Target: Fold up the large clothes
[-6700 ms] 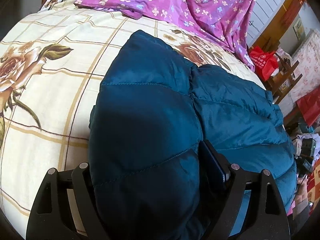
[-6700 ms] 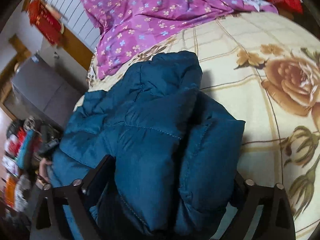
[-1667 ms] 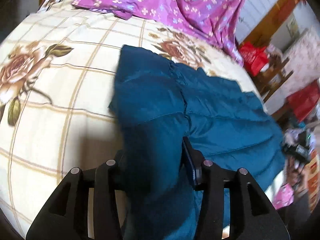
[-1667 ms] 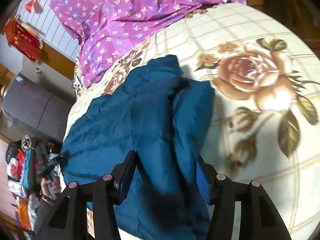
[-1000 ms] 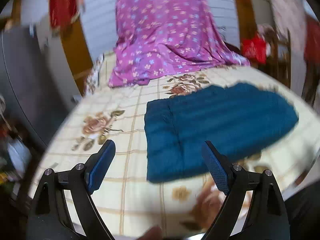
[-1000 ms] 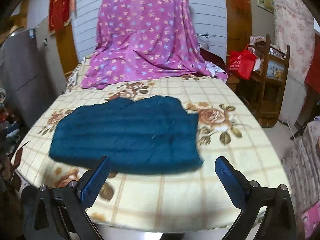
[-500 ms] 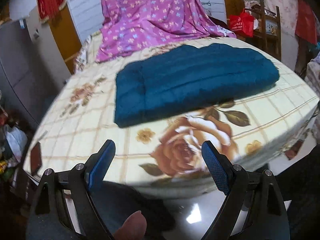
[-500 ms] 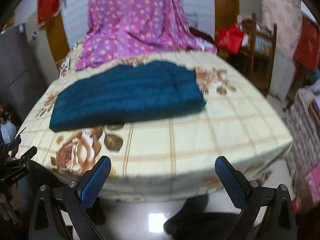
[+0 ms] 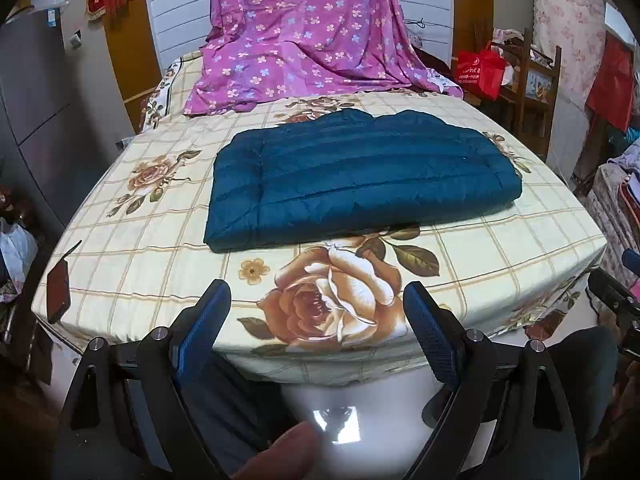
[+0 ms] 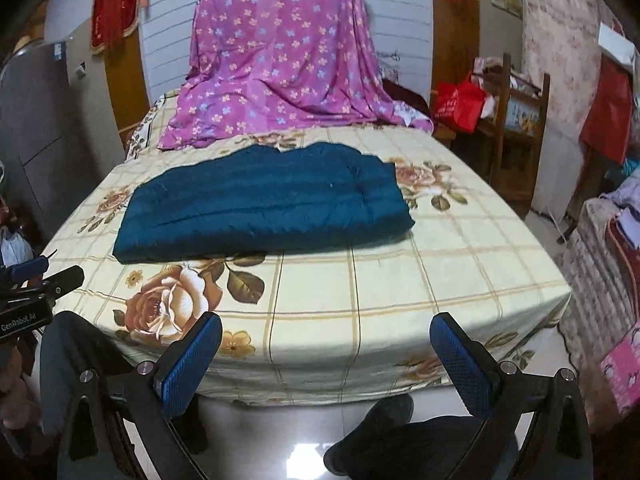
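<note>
A dark teal quilted jacket (image 9: 360,176) lies folded into a flat wide rectangle on the bed's rose-print sheet (image 9: 132,264). It also shows in the right wrist view (image 10: 264,208), left of centre on the sheet (image 10: 400,280). My left gripper (image 9: 316,312) is open and empty, held off the foot of the bed, well short of the jacket. My right gripper (image 10: 326,344) is open and empty too, also back past the bed's near edge. The left gripper's body (image 10: 36,292) shows at the left edge of the right wrist view.
A purple flowered sheet (image 9: 304,28) drapes over the head of the bed. A dark phone (image 9: 58,284) lies at the bed's left corner. A wooden shelf with a red bag (image 10: 460,106) stands right of the bed. The person's legs (image 10: 400,436) are on the shiny floor below.
Both grippers have let go of the jacket and opened, then drawn back off the foot of the bed. The jacket now lies folded flat and still.
</note>
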### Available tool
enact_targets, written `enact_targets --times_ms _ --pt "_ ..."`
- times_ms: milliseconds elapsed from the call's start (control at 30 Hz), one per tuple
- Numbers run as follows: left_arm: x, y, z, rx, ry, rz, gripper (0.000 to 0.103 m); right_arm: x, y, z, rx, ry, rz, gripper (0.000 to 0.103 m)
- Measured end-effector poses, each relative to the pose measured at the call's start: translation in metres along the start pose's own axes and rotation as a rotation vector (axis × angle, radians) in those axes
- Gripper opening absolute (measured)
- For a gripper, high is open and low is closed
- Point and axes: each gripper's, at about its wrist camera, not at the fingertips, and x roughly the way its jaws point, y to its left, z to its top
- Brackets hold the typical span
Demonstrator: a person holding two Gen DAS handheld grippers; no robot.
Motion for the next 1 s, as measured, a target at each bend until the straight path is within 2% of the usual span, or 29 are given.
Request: enact_targets --times_ms 233,533,1000 --pt "0.001 0.001 0.001 -0.011 0.009 -0.021 0.088 -0.004 0.011 0.002 -0.030 -0.013 0.029 0.103" --pt "0.000 0.001 0.003 -0.019 0.005 -0.044 0.088 -0.002 0.017 0.001 -0.057 -0.011 0.000 0.103" --pt "-0.003 0.000 0.006 -0.015 -0.014 -0.037 0.088 0.000 0.021 0.000 -0.063 0.009 0.014 0.103"
